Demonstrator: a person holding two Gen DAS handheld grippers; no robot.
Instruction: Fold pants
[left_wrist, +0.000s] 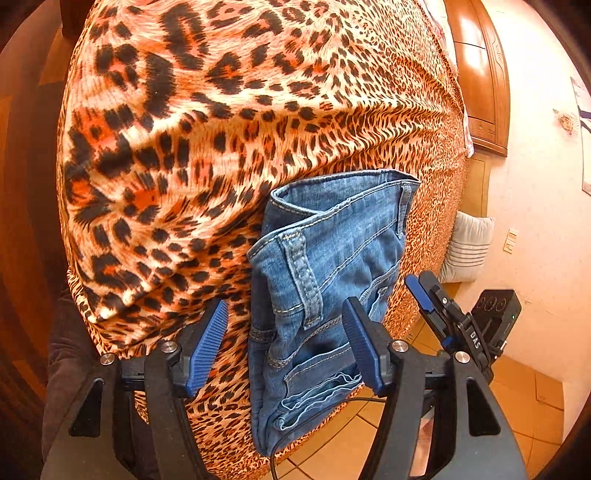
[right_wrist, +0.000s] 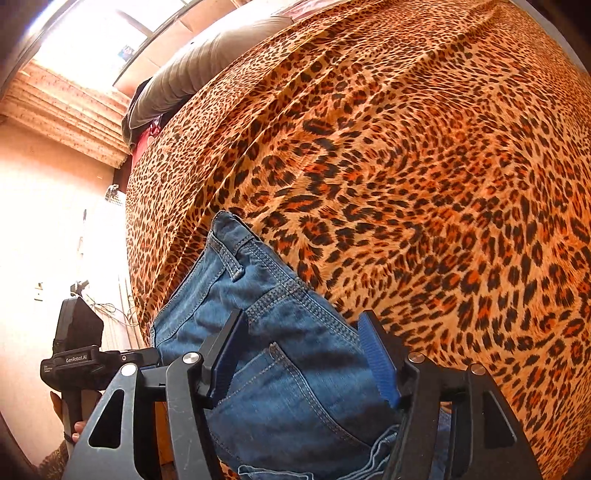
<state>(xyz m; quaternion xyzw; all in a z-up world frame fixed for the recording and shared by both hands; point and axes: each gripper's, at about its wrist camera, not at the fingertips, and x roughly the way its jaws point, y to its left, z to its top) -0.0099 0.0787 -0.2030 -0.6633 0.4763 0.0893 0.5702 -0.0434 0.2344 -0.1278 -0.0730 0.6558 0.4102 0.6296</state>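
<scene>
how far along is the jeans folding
Done: the jeans lie in a compact folded stack at the edge of the bed. In hand: nothing; the left gripper and right gripper both stand open above the denim. Left: perhaps only a final tidy, since frayed hems poke out at the near end.

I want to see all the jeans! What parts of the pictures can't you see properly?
- Left wrist view: the jeans hang over the bed edge; the left gripper covers part.
- Right wrist view: the right gripper and bottom edge hide the lower jeans.
- The legs' folded layers are hidden underneath.
</scene>
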